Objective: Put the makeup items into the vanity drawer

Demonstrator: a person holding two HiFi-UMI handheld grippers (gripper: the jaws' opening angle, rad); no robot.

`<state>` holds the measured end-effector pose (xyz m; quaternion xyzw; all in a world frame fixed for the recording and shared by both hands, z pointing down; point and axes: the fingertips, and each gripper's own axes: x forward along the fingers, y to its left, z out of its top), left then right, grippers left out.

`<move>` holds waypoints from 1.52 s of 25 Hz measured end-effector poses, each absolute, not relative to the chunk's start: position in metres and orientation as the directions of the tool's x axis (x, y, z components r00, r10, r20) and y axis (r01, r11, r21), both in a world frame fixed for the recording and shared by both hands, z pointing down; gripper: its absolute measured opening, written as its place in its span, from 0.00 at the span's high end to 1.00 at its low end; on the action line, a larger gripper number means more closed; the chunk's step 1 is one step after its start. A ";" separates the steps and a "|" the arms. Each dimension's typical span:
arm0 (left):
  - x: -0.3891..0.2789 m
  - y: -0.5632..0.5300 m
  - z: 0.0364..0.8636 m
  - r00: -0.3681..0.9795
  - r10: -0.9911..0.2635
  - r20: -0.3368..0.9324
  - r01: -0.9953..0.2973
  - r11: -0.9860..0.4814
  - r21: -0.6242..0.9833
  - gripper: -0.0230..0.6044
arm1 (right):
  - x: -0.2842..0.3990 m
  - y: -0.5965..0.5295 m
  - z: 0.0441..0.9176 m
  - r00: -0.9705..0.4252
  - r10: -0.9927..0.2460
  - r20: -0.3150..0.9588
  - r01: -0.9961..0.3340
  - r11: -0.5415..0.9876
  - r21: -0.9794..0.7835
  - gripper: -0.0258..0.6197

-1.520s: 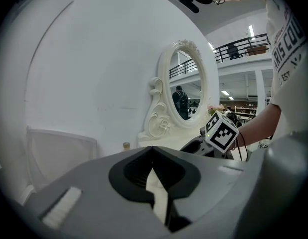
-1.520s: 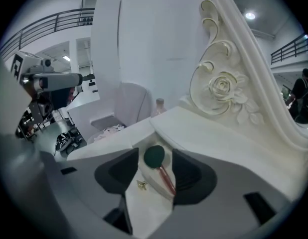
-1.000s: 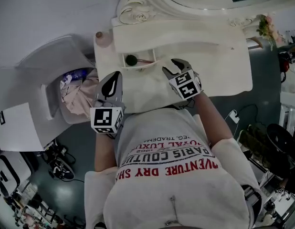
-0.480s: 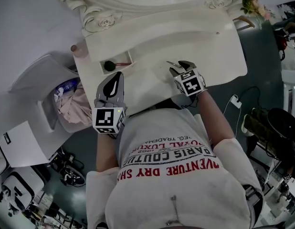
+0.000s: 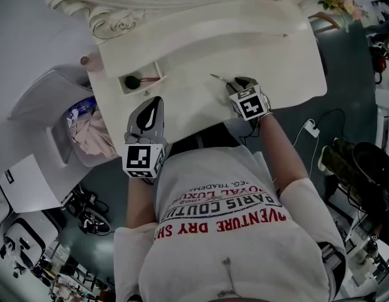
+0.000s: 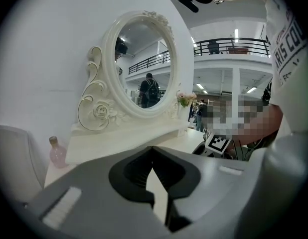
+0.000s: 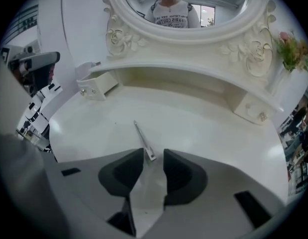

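A thin silver tweezers (image 7: 143,139) lies on the white vanity top (image 7: 204,128), also visible in the head view as the tweezers (image 5: 218,78). My right gripper (image 7: 154,153) points down at it. Its jaws have just been closing and stand part open, with the tweezers' near end between them and a gap on both sides. The small left drawer (image 5: 136,82) stands open and holds a black-headed brush with a pink handle (image 5: 133,81). My left gripper (image 5: 154,104) hovers shut and empty over the table's front edge, below the drawer.
An oval mirror (image 6: 144,63) in a carved frame rises behind the top. A pink bottle (image 6: 57,153) stands at the far left corner, flowers (image 7: 291,54) at the far right. A second small drawer (image 7: 253,111) on the right is closed. A white bin with clothes (image 5: 87,131) sits left of the vanity.
My right gripper has come down onto the tweezers and its jaws have narrowed. The left gripper has drifted slightly along the table's front edge, still shut.
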<state>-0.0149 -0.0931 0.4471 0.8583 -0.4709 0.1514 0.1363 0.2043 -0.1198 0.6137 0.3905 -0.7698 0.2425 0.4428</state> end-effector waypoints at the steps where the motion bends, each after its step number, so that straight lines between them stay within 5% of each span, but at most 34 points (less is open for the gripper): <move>1: -0.014 -0.092 0.448 0.507 -0.768 0.391 -0.852 -0.515 0.091 0.95 | 0.203 -0.119 0.614 -0.311 -0.382 0.871 -0.812 0.582 -0.035 0.76; 6: -0.011 -0.090 0.447 0.495 -0.776 0.390 -0.859 -0.504 0.089 0.95 | 0.197 -0.116 0.615 -0.339 -0.349 0.874 -0.780 0.624 -0.053 0.87; 19: -0.025 -0.087 0.429 0.481 -0.808 0.341 -0.869 -0.492 0.059 0.95 | 0.176 -0.138 0.573 -0.349 -0.416 0.840 -0.792 0.611 -0.027 0.89; 27: -0.072 -0.082 0.408 0.429 -0.853 0.296 -0.897 -0.441 0.027 0.95 | 0.096 -0.151 0.521 -0.503 -0.443 0.742 -0.724 0.685 -0.082 0.89; 38: -0.152 -0.056 0.403 0.277 -0.915 0.293 -0.959 -0.281 0.027 0.95 | -0.031 -0.140 0.519 -0.626 -0.258 0.736 -0.473 0.876 -0.095 0.89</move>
